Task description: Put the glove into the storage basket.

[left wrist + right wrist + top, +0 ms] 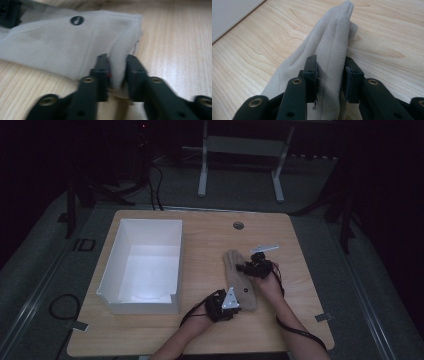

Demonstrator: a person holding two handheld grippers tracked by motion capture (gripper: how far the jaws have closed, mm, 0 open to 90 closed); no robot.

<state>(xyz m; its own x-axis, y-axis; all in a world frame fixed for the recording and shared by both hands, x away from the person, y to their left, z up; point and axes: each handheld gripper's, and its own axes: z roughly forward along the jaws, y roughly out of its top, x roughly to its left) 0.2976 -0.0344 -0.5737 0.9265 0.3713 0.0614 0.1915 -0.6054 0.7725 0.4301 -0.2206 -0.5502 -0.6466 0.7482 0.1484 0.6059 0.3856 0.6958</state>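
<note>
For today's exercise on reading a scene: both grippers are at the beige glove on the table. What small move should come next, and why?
Probably lift the glove off the table together. The left gripper pinches its cuff edge and the right gripper clamps its finger end, while the white box stands open alongside.

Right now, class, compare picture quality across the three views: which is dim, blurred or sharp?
High view: dim, dark surroundings, a bright patch inside the white box. Left gripper view: well lit, but the glove and jaws are smeared. Right gripper view: bright, wood grain sharp.
</note>
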